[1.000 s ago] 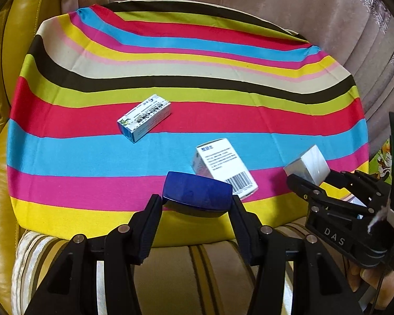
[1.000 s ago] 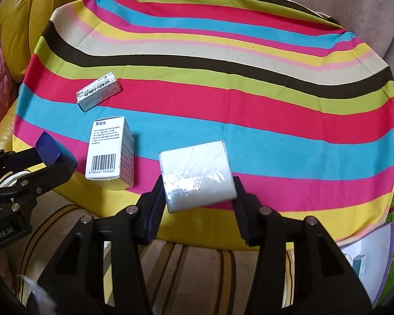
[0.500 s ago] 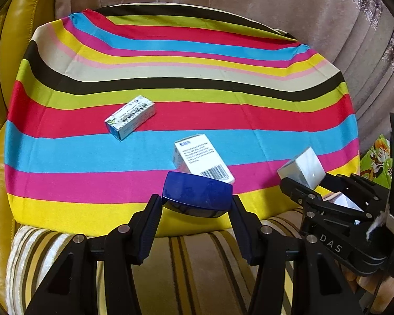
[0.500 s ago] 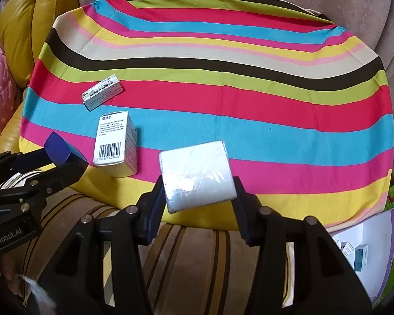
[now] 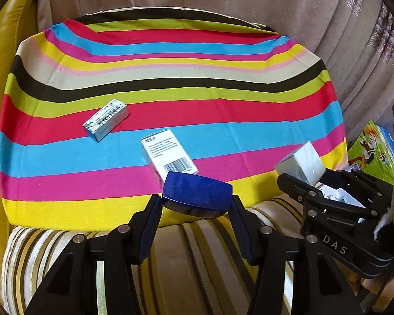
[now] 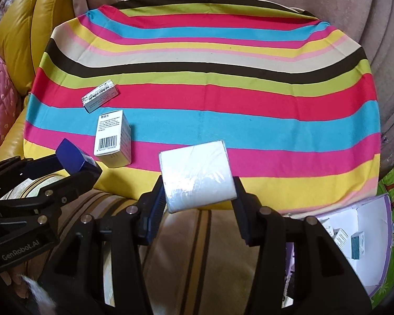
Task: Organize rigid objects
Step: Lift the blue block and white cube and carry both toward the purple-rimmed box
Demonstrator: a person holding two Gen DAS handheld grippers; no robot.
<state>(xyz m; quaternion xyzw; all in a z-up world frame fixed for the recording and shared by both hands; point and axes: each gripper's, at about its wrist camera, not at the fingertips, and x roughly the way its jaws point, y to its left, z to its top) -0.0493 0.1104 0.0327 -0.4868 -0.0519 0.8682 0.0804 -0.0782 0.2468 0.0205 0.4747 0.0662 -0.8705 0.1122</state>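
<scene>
Over the cloth edge: left gripper (image 5: 197, 202) clamps blue box (image 5: 197, 195); right gripper (image 6: 198, 193) clamps white packet (image 6: 197, 177).
Done: some boxes in tray (image 6: 375, 262).
Left: barcode box (image 6: 113, 139), small box (image 6: 99, 95) on cloth (image 6: 223, 105).

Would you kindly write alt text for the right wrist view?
The right hand-held gripper holds a white wrapped box above the near edge of a striped cloth. At left, the left hand-held gripper grips a blue box, and two small cartons lie on the cloth.
</scene>
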